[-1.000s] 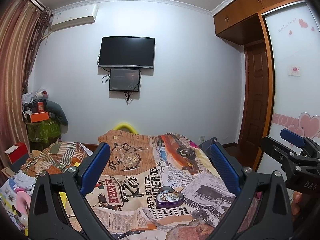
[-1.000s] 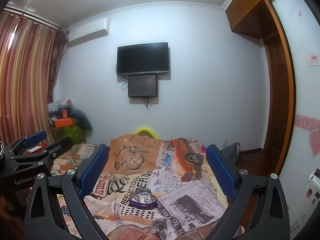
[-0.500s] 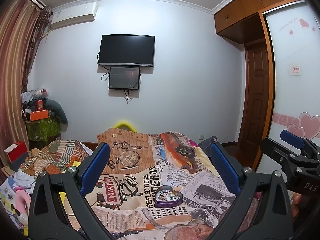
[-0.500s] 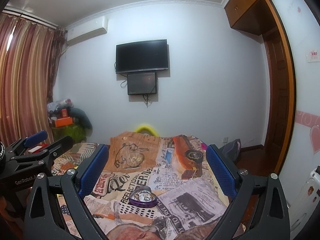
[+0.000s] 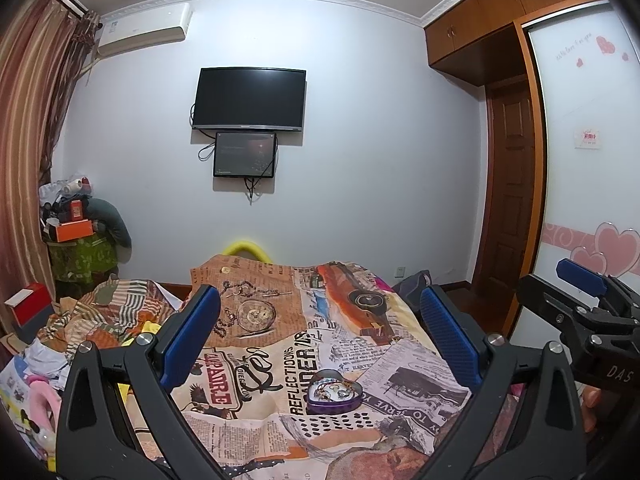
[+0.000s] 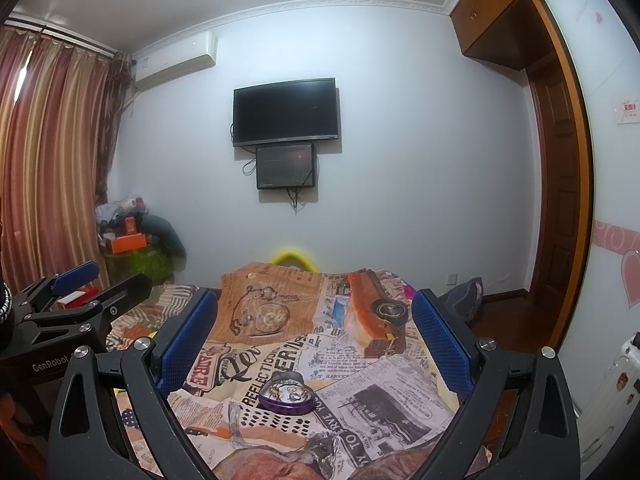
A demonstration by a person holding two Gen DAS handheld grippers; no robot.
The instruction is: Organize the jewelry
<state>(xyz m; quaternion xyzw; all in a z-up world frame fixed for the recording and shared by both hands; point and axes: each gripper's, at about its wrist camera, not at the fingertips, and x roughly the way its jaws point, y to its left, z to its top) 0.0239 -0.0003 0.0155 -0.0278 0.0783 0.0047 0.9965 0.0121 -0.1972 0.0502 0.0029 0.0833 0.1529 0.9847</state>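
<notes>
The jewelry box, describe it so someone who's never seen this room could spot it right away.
Find the bed with the newspaper-print bedspread facing the wall television. Near its front edge sits a small purple heart-shaped tin, open, holding jewelry. It is the only box lying on the bedspread.

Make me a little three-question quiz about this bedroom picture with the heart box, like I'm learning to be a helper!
1. True or false: the left gripper is shut on the heart box.
2. What does the heart box rest on: A the floor, B the bedspread, C a shelf?
3. Fill in: the right gripper is ____ and holds nothing.

Key:
1. False; its fingers are spread wide and empty.
2. B
3. open
</notes>
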